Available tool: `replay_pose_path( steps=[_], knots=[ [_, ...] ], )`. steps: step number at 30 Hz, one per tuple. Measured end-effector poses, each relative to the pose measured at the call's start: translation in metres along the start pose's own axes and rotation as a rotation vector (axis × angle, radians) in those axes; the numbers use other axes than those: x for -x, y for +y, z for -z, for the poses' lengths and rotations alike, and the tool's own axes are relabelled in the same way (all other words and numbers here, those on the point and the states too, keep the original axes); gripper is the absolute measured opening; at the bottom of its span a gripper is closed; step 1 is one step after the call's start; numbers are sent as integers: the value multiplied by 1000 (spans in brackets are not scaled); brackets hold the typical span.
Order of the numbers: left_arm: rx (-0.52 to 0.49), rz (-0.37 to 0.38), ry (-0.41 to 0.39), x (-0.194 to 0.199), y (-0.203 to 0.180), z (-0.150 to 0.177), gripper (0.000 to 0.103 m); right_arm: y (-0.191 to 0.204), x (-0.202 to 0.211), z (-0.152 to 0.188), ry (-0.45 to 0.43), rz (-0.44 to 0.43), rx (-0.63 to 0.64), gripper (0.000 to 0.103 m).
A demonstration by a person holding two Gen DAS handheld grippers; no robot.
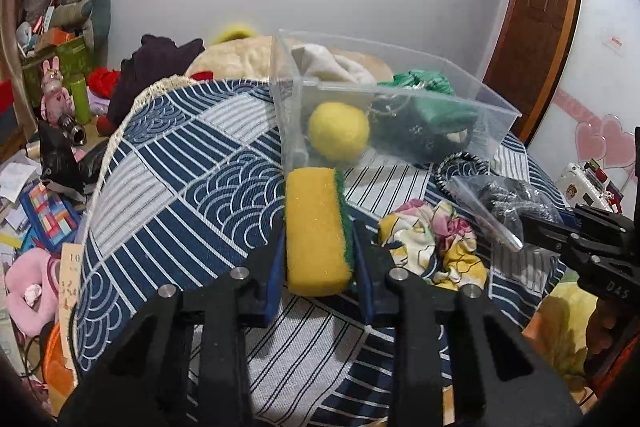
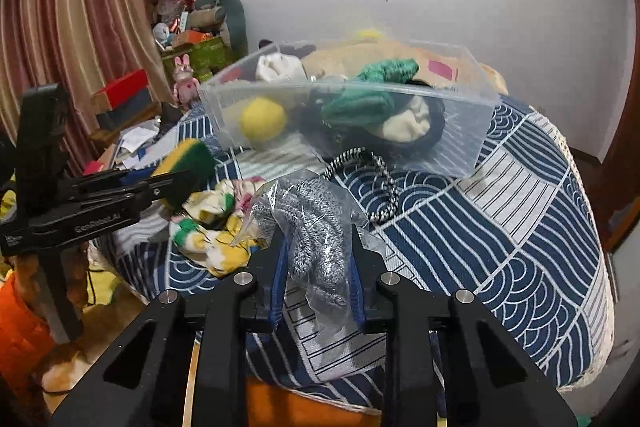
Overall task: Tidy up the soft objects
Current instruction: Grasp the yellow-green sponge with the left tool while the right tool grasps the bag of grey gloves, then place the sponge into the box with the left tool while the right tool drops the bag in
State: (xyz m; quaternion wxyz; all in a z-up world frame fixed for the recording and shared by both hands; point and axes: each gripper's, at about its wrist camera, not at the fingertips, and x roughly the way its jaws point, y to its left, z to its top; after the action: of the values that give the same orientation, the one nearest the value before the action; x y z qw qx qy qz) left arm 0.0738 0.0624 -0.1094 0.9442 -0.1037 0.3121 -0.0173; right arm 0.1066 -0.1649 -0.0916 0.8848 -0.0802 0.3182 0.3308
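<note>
Left gripper (image 1: pixel 320 247) clamped across the yellow-green scrub sponge (image 1: pixel 318 231), held clear of the patterned tablecloth (image 1: pixel 180 187), probably for a drop into the bin ahead. Right gripper (image 2: pixel 318 267) pinches the bagged grey knit item (image 2: pixel 316 227) mid-bag; the plastic hangs loose below. Floral cloth (image 2: pixel 212 223) lies loose between the two grippers, a black-white cord (image 2: pixel 380 183) beyond it. Farther on, the clear plastic bin (image 2: pixel 472 139) already holds a yellow felt ball (image 2: pixel 262 123), green knit (image 2: pixel 368 99) and white fabric (image 2: pixel 278 67).
</note>
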Motion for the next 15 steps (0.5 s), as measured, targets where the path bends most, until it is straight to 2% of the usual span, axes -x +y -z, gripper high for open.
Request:
replay_pose_path(
  steps=[9, 15],
  knots=[
    [7, 23, -110, 33, -4, -24, 30, -2, 31, -24, -124, 11, -13, 24],
    [-35, 26, -208, 56, -14, -47, 30, -8, 43, -43, -200, 41, -10, 24]
  ],
)
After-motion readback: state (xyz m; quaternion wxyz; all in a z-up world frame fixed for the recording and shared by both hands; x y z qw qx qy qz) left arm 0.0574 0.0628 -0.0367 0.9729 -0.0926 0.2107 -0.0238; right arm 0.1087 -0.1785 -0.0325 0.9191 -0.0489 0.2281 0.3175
